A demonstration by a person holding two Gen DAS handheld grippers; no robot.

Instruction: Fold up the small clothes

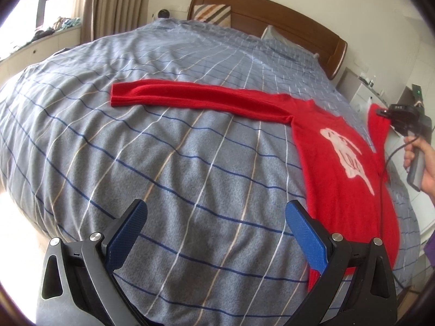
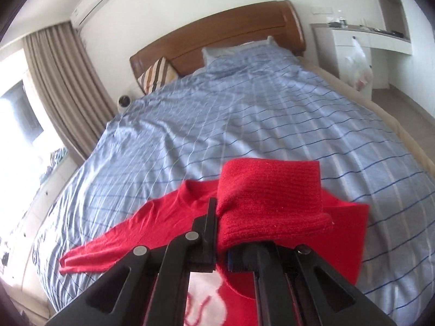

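A red sweater [image 1: 339,163] with a white figure on its front lies flat on the bed at the right. One sleeve [image 1: 190,96] stretches straight out to the left. My left gripper [image 1: 216,206] hangs open over the bare cover, just left of the sweater's hem, with nothing between its blue pads [image 1: 304,233]. My right gripper [image 2: 217,217] is shut on the cuff of the other sleeve [image 2: 272,198], which is lifted and bunched over the sweater's body [image 2: 163,217]. In the left wrist view that gripper [image 1: 380,112] sits at the far right, held by a hand [image 1: 418,160].
The bed has a blue-grey checked cover [image 1: 163,163] and a brown wooden headboard [image 1: 272,13] with a striped pillow [image 1: 214,13]. Curtains [image 2: 68,81] and a window are on the left. A white dresser [image 2: 353,46] with a plastic bag stands right of the bed.
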